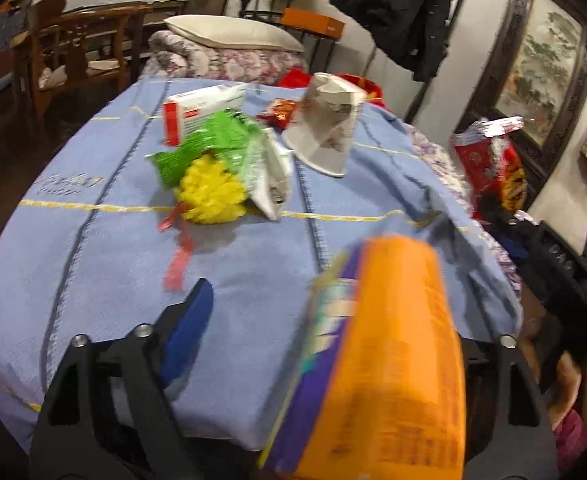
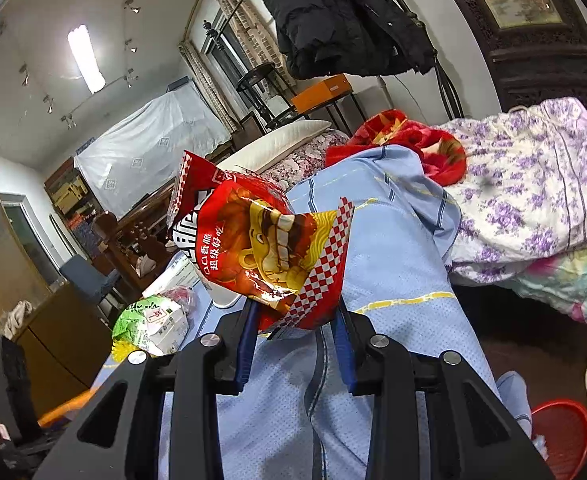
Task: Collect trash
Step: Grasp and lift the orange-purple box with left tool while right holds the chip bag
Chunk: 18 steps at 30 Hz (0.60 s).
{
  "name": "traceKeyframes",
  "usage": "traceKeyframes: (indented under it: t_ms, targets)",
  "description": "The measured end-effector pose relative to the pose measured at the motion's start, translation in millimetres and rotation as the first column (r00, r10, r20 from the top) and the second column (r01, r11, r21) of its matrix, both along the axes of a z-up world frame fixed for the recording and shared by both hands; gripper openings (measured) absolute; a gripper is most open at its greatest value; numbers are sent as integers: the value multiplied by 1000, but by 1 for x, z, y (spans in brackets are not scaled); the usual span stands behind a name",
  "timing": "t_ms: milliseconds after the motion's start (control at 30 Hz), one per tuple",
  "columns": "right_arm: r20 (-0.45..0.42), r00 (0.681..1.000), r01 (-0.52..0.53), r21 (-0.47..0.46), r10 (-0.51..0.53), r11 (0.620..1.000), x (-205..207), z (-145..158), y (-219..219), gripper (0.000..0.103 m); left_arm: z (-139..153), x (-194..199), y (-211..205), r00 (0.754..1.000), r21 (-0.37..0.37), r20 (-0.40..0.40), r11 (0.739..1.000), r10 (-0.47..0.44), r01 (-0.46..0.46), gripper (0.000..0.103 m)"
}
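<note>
The orange box [image 1: 389,360], blurred, is lying lengthwise, seemingly loose, in the spread left gripper [image 1: 325,320] near the blanket's edge [image 1: 505,304]; the right gripper [image 2: 297,320] is clenching the red wrapper [image 2: 269,248].

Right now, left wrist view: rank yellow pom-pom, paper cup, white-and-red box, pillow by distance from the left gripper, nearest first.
1. yellow pom-pom, mid-blanket, left of centre, nearest to the left gripper.
2. paper cup, upside down and crumpled, right of centre, a bit farther back.
3. white-and-red box, behind the green wrapper; close to the cup in depth, hard to call.
4. pillow, at the bed's far end.
</note>
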State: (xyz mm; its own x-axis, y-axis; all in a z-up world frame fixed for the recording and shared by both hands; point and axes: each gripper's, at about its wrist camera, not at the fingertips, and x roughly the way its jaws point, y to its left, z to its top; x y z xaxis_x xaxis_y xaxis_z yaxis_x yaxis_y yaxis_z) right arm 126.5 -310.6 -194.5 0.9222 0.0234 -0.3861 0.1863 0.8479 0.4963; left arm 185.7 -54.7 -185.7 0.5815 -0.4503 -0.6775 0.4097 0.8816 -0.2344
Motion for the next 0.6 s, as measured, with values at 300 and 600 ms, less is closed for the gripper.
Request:
traceKeyframes:
  t_ms: [300,600]
  targets:
    - [7,1000,-13,21,13,1000,-2,-1,1,35,-3,-9,3,999,62,35,998,12,-15,82]
    - [7,1000,-27,16,27,1000,-1,-1,3,34,1,-8,7,998,-13,24,998,-64,64,19]
